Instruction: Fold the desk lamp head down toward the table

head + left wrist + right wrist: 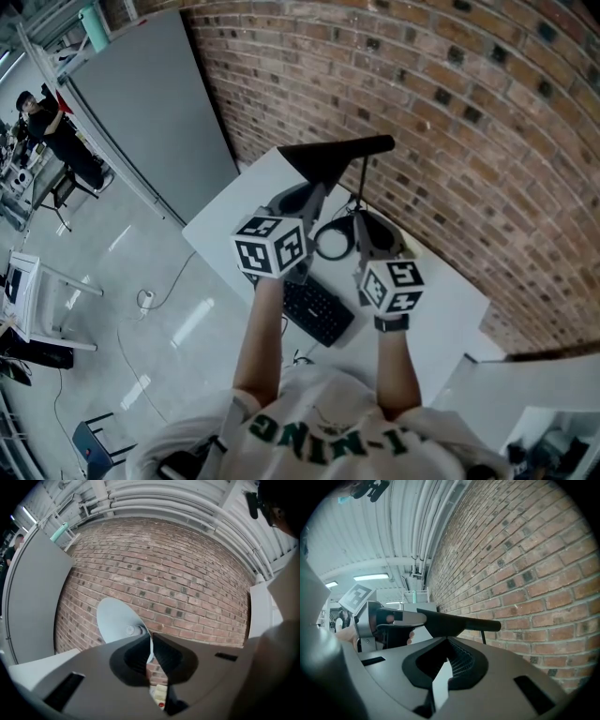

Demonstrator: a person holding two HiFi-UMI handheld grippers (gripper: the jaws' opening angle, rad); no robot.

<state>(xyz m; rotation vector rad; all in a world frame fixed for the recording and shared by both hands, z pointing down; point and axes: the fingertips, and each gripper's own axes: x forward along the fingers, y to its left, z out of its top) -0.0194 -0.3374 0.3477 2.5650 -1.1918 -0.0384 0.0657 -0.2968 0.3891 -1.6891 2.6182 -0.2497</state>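
Observation:
A black desk lamp stands on the white table [441, 309] by the brick wall. Its cone-shaped head [330, 156] sits level on top of a thin upright arm [364, 183]. My left gripper [314, 194] reaches up to the near edge of the head. In the left gripper view the pale inside of the lamp head [116, 619] faces me, and its thin rim runs between the pads of my left gripper [151, 641], which is shut on it. The right gripper view shows the lamp head [454, 622] from the side with the left gripper [396, 619] clamped on its left edge. My right gripper [447, 644] is shut with nothing in it, just right of the lamp arm [361, 225].
A black ring-shaped thing [333, 242] lies on the table between my grippers. A black keyboard [317, 309] lies at the table's near edge. The brick wall [469, 112] runs close behind the lamp, and a grey partition panel [150, 103] stands at the left.

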